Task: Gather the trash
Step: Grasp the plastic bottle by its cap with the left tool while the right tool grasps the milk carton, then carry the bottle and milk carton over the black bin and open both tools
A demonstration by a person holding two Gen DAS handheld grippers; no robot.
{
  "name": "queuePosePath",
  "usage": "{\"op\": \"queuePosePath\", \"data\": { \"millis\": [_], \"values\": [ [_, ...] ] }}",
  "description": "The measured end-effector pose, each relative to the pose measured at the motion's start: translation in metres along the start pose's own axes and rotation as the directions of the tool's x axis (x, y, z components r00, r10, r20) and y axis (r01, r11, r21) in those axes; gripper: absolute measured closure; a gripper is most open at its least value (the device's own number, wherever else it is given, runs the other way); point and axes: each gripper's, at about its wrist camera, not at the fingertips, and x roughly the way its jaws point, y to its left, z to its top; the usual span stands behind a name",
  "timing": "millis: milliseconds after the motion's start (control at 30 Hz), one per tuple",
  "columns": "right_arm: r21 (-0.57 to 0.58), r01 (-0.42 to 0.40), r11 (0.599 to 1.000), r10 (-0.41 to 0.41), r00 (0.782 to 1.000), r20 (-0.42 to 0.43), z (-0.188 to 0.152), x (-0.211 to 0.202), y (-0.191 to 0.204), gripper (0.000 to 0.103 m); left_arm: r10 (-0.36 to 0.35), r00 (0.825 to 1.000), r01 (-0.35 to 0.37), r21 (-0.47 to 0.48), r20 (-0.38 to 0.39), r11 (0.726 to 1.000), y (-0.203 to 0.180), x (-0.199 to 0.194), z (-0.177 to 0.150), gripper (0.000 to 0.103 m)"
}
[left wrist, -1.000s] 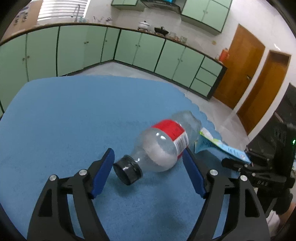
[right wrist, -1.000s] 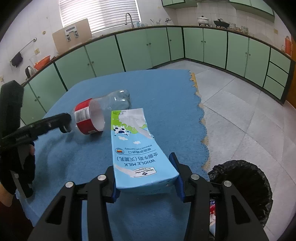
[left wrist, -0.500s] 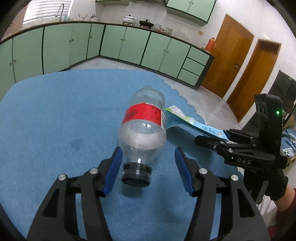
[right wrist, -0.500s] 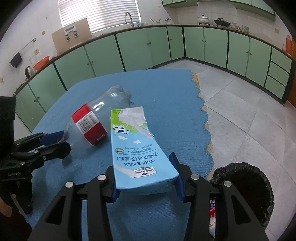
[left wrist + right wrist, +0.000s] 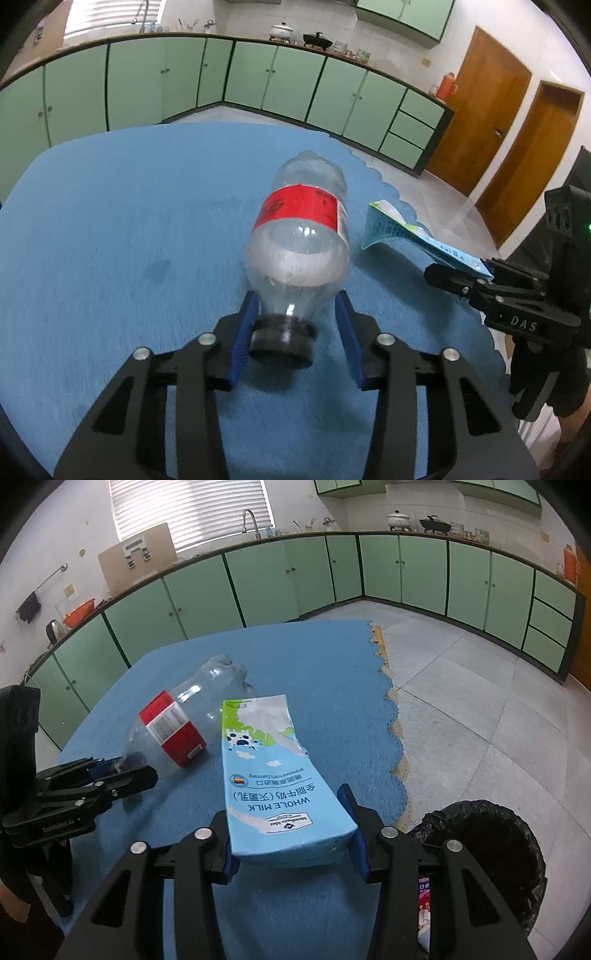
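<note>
Right view only: black-lined trash bin [image 5: 484, 853] on the floor beside the blue surface [image 5: 332, 672], some wrappers inside.
Left view only: bottle's black cap [image 5: 282, 338].
Bottle [image 5: 301, 236]: clear, red label, lying on the surface.
Left gripper [image 5: 295, 328]: fingers closing in around the neck; contact unclear.
Right gripper [image 5: 291, 829]: fingers clamp the flattened blue milk carton [image 5: 273, 775].

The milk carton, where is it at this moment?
The milk carton is clamped in the right gripper above the blue mat, right of the plastic bottle, with the black-lined bin lower right.
</note>
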Motion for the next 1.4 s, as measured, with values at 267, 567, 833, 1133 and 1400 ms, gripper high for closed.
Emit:
{"op": "queuePosePath", "data": {
  "millis": [267,567,833,1133,1400],
  "values": [
    [0.001,0.003,1.0,-0.003,1.0,0.022,0.0,-0.012,-0.003,0.057,0.057,0.997,-0.056,-0.018,0.043,0.998,-0.008,-0.016,-0.008,0.072],
    [0.009,0.006,1.0,-0.007,0.999,0.047,0.0,-0.025,-0.007,0.057,0.114,0.986,-0.115,-0.004,0.119,0.993,-0.022,-0.055,0.005,0.073],
    [0.008,0.029,1.0,-0.03,0.995,0.099,0.003,-0.05,-0.011,0.057,0.09,0.987,-0.097,0.041,0.133,0.994,-0.045,-0.065,0.008,0.073],
    [0.061,0.102,0.993,-0.111,0.983,0.148,-0.003,-0.096,-0.047,0.057,0.009,0.991,-0.022,0.101,0.132,0.995,-0.094,-0.055,0.01,0.073],
    [0.134,0.179,0.975,-0.201,0.964,0.176,-0.022,-0.144,-0.087,0.057,-0.081,0.989,0.06,0.162,0.126,0.985,-0.151,-0.042,0.009,0.073]
  ]
}}
